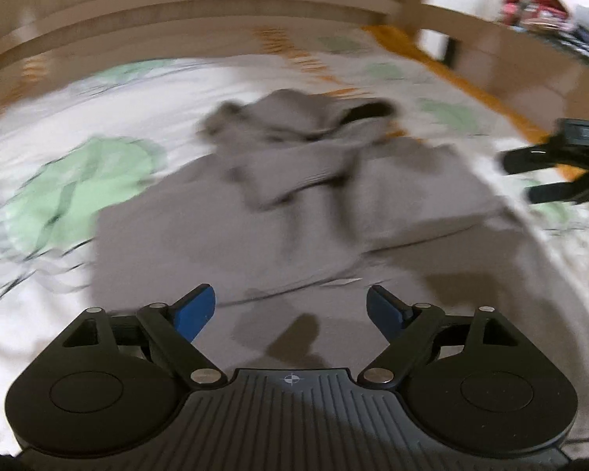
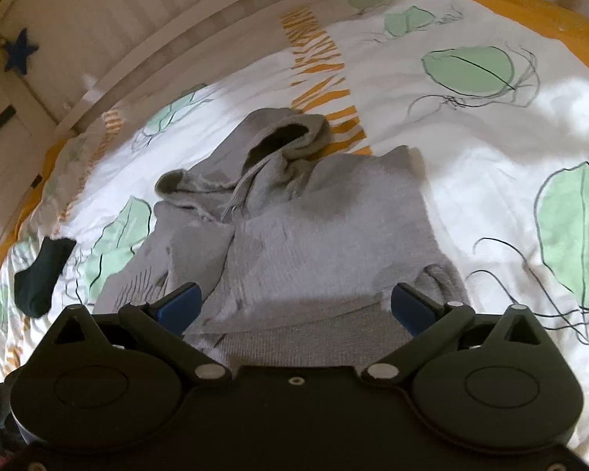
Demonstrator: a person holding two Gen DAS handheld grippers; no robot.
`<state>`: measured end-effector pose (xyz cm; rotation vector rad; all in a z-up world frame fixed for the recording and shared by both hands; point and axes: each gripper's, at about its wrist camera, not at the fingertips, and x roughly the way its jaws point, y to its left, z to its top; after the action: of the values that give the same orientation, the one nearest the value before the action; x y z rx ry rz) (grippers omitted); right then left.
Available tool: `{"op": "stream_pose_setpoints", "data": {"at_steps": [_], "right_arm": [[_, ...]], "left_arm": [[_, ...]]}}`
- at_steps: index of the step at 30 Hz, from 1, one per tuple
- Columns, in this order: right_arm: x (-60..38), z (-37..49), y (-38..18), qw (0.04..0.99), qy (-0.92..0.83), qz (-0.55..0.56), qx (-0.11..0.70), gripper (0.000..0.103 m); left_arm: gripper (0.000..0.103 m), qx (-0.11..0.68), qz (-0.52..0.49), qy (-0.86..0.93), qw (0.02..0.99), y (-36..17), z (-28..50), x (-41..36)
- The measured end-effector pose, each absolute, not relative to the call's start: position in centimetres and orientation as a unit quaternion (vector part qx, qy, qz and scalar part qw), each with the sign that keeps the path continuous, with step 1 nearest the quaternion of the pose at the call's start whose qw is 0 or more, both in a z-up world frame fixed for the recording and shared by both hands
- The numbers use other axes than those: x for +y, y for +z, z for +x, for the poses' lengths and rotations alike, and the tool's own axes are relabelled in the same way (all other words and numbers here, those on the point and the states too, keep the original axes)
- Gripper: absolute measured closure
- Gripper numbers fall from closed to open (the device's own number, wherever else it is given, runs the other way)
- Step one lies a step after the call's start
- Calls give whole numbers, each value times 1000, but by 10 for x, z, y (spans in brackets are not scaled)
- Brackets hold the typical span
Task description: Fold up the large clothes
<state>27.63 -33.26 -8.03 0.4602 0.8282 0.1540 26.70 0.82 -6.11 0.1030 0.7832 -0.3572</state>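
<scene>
Lying crumpled on the bed, the grey hoodie sat directly ahead of both my claws, and neither one gripped it. My right claw was released, its blue pads spread wide and nothing caught between them; the hoodie's near hem ran just under and between the pads, though I could not tell whether they touched the cloth. Beyond that claw the body of the garment lay partly folded over itself, with the hood bunched at the far end, its dark opening facing up. One sleeve trailed toward the left pad, and a rumpled fold sat just beside the right pad. Well off to the left of this claw lay a dark sock, apart from the hoodie, on the white duvet printed with green leaves and an orange striped band.

My left claw was likewise released, blue pads parted and clasping nothing. Its view was blurred. The hoodie spread ahead of it, starting just beyond the pads, hood farthest away. My right claw showed at the right edge of that view, beside the garment's right side. A wooden bed frame curved beyond the duvet.
</scene>
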Motion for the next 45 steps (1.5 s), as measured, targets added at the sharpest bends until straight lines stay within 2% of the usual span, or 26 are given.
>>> {"op": "stream_pose_setpoints", "data": {"at_steps": [6,13,21,22,23,27,29,32,37,40,42,43,45], "right_arm": [[-308,271,-82,903,94,178,380,1],[-278,264,-82,916,140,144,347,1],[-220,298,-86,901,177,134,372,1],[-215,304,-89,898,176,136,379,6],[-209,310,-92,895,172,135,389,16],[-190,330,-105,879,136,123,440,45],[-188,337,-105,866,149,157,450,83],[-192,336,-78,876,175,188,407,88],[-227,316,-27,907,184,213,312,90],[-250,314,-36,908,144,216,328,90],[-259,314,-55,902,131,216,350,79],[-259,314,-63,897,134,216,361,78],[-253,313,-77,890,143,214,377,56]], "left_arm": [[19,401,5,-59,914,-74,281,64],[19,420,-78,-30,904,-94,299,94],[19,419,-106,-29,901,-92,300,106],[19,420,-107,-27,901,-92,300,107],[19,422,-108,-26,900,-94,301,107],[19,425,-106,-22,899,-95,303,107],[19,424,-98,-24,900,-94,303,105],[19,424,-92,-21,901,-95,302,104],[19,420,-100,10,902,-96,304,116],[19,422,-113,15,899,-99,304,122],[19,422,-106,15,900,-98,303,119],[19,423,-103,13,900,-98,304,118],[19,424,-103,13,900,-99,304,118]]}}
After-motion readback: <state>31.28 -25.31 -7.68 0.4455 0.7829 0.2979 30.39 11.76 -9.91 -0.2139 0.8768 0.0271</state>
